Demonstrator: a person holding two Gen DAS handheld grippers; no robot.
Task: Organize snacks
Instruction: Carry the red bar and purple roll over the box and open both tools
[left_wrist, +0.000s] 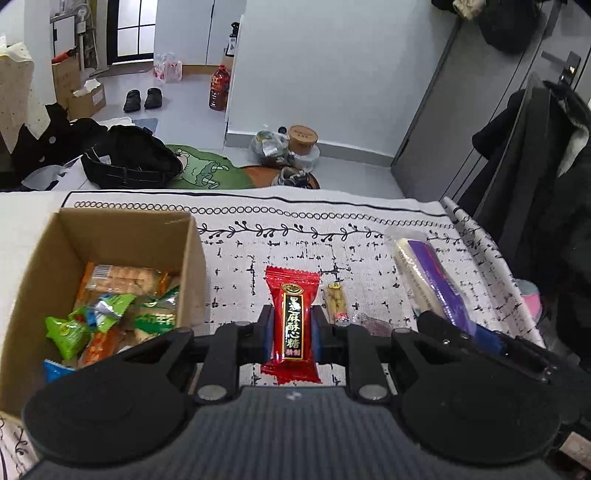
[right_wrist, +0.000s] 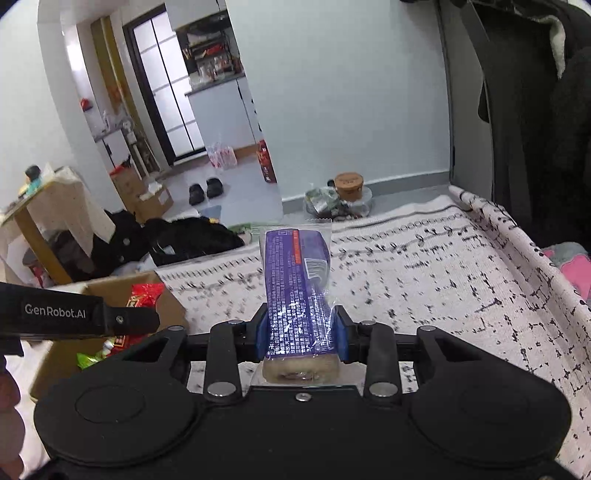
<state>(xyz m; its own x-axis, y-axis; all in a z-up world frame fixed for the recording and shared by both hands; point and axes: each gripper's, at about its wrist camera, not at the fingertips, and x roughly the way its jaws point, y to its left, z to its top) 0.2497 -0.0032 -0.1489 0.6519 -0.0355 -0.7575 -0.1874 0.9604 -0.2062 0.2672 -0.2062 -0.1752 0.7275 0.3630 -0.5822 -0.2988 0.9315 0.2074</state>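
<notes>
Beyond my table's patterned cloth (left_wrist: 369, 236): black slippers (left_wrist: 143, 99) on the floor, red bottle (left_wrist: 218, 88) by the wall, dark coats (left_wrist: 546, 155) hanging right.

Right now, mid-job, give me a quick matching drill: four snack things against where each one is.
Things:
1. red candy
2. purple roll
3. small yellow snack
4. green packets

Places:
A. inside the box
B. lying loose on the cloth
C. clamped in the left gripper
D. clamped in the right gripper

Pairs: 1-C, 2-D, 3-B, 4-A
</notes>
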